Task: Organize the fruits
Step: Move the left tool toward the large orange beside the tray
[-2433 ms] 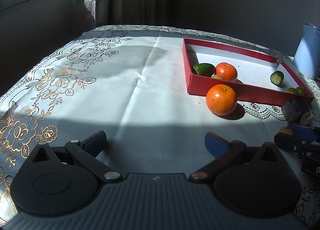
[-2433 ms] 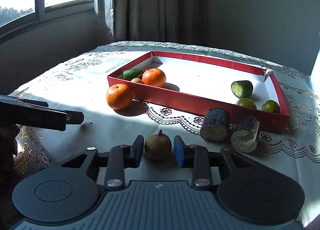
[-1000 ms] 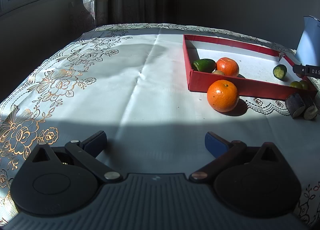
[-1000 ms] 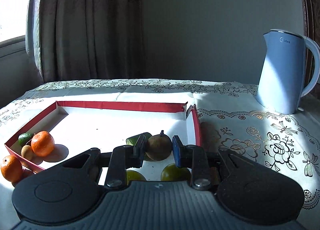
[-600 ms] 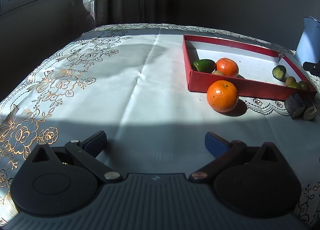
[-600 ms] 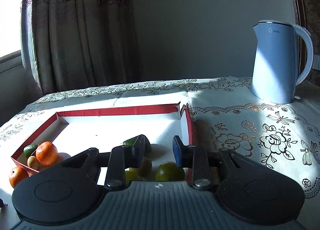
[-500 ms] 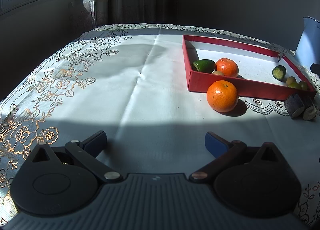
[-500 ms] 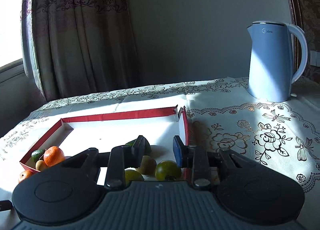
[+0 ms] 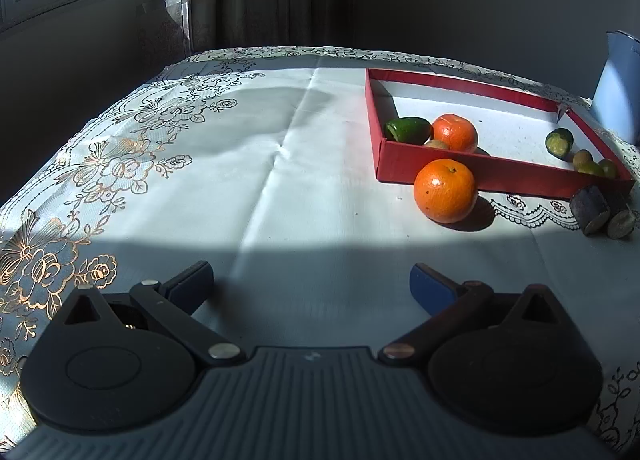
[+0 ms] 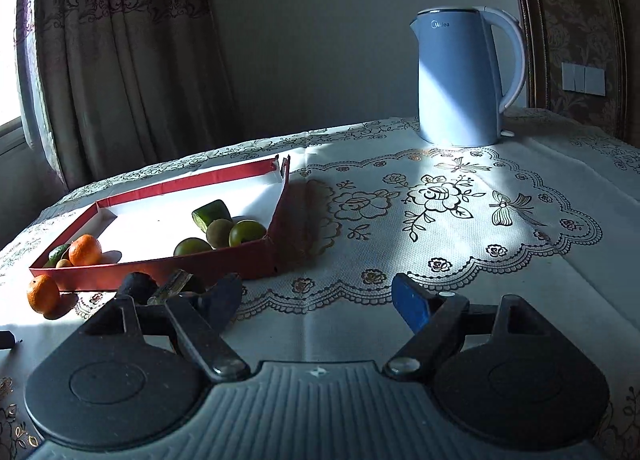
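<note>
A red tray (image 9: 436, 171) (image 10: 160, 258) holds an orange (image 9: 455, 132) (image 10: 85, 250), a green fruit (image 9: 407, 130) and, at its right end, a cut green piece (image 10: 211, 214), a brown fruit (image 10: 219, 232) and two limes (image 10: 247, 232). A loose orange (image 9: 445, 190) (image 10: 43, 295) lies on the cloth in front of the tray. Two dark cut stubs (image 9: 591, 204) (image 10: 139, 287) lie beside the tray's front right corner. My left gripper (image 9: 310, 286) is open and empty, well short of the loose orange. My right gripper (image 10: 316, 298) is open and empty, right of the tray.
A blue electric kettle (image 10: 464, 77) stands at the back right; its edge shows in the left wrist view (image 9: 618, 87). A white floral tablecloth (image 9: 200, 179) covers the table. A curtain (image 10: 120, 59) and window are behind.
My right gripper let go of the brown fruit in the tray's right end, opened wide, and drew back and to the right. My left gripper has not moved.
</note>
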Action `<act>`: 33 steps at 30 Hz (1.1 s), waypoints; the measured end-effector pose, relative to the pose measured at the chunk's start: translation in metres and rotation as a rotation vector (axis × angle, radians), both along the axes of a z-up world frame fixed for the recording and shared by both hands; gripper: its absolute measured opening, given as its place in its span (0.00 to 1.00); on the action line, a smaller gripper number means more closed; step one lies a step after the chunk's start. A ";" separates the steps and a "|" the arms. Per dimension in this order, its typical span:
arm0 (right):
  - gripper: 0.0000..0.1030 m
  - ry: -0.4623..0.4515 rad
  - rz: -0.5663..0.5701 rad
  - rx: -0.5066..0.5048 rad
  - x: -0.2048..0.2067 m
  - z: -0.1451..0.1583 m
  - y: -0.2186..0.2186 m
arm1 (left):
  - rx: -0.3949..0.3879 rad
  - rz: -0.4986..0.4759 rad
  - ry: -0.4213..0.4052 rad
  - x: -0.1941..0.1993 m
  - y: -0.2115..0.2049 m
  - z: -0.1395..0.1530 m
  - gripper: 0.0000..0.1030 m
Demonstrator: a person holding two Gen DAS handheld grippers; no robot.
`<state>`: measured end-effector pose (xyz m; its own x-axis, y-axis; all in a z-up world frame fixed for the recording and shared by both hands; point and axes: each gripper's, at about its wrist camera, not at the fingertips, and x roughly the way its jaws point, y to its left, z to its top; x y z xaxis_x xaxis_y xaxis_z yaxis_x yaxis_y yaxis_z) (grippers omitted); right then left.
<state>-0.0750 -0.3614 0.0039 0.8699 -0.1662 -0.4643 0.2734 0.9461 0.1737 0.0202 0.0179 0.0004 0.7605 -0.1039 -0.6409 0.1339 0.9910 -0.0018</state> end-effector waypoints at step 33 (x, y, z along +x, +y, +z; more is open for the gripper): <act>0.97 0.078 -0.033 0.122 0.007 -0.009 -0.018 | 0.113 -0.076 -0.092 0.000 -0.064 0.016 1.00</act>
<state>-0.0679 -0.3792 -0.0048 0.8253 -0.1325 -0.5489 0.3213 0.9096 0.2635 0.0198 -0.0460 0.0168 0.8093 -0.0946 -0.5797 0.2030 0.9712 0.1249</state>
